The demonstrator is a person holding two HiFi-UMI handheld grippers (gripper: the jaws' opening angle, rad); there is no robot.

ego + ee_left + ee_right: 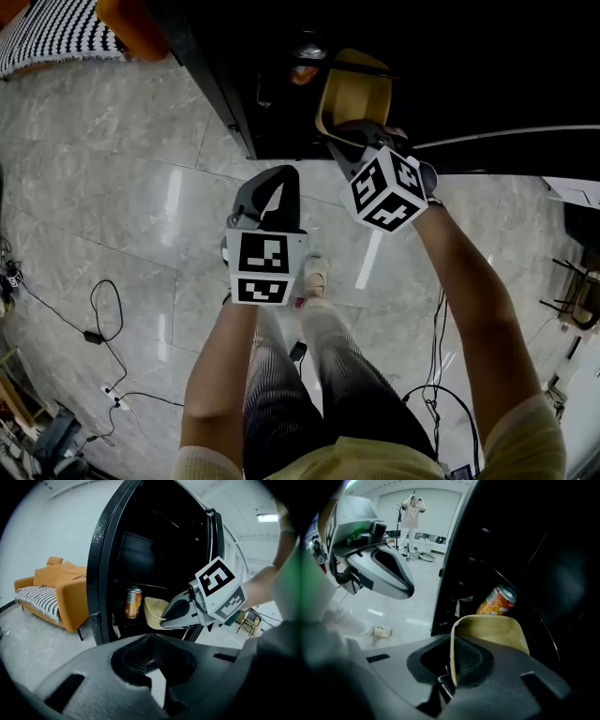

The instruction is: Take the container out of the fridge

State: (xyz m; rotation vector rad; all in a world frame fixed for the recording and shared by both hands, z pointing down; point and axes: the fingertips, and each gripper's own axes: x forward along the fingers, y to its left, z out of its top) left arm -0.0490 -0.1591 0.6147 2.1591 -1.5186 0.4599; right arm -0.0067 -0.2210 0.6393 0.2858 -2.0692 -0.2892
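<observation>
The container (354,94) is a tan, open-topped tub at the front of the black fridge's (450,66) dark interior. My right gripper (352,131) is shut on its near wall, one pad inside and one outside, as the right gripper view shows (454,663). In the left gripper view the container (153,611) sits beside an orange can (133,602), with the right gripper (164,619) clamped on its rim. My left gripper (275,187) hangs over the floor just left of the right one, shut and holding nothing.
The orange can (498,602) stands upright on the fridge shelf just behind the container (497,630). The fridge's door edge (101,573) is at the left of the opening. An orange sofa (61,592) stands further left. Cables (103,328) lie on the marble floor.
</observation>
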